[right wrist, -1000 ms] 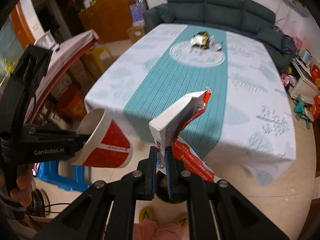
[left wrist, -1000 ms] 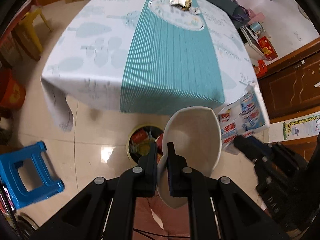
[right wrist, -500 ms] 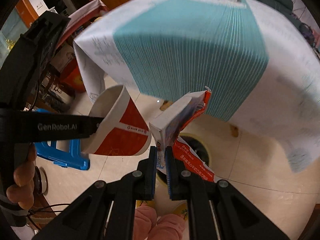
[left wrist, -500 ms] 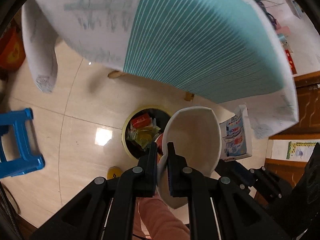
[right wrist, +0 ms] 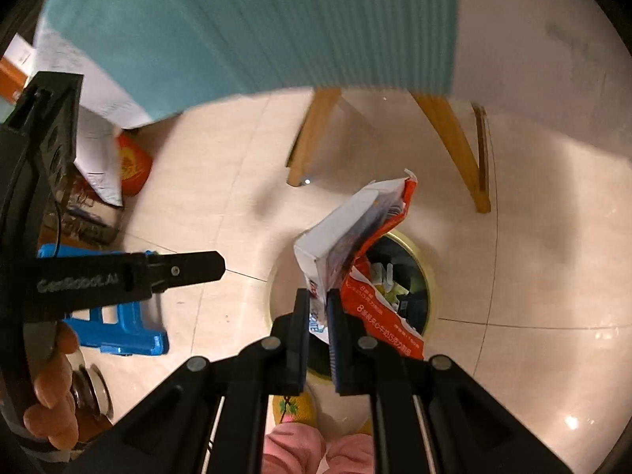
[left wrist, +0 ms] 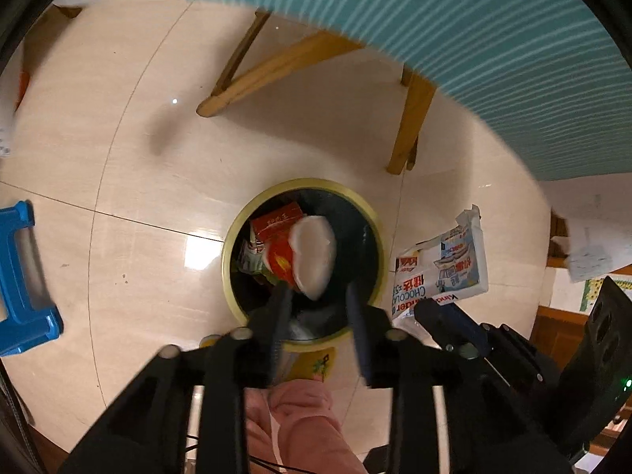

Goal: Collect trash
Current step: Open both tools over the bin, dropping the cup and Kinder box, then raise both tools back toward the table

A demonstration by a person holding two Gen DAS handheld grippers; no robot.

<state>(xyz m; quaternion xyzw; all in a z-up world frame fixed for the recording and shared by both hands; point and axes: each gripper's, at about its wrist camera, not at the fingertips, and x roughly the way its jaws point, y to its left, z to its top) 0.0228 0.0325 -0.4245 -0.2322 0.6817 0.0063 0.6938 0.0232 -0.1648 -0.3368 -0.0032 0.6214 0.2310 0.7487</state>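
A yellow-rimmed round trash bin stands on the floor below both grippers; it also shows in the right wrist view. My left gripper is open above the bin, and a red and white paper cup is loose inside the bin mouth, apart from the fingers. My right gripper is shut on a torn white and orange chocolate box, held over the bin's left rim. The same box shows in the left wrist view, just right of the bin.
Wooden table legs stand behind the bin under the teal and white tablecloth. A blue plastic stool is on the floor to the left. Pink slippers are at the bin's near side. The floor is glossy beige tile.
Both grippers have swung down from the table to above the bin. My left gripper has opened and let go of the paper cup, which is now in the bin. The right still holds the box.
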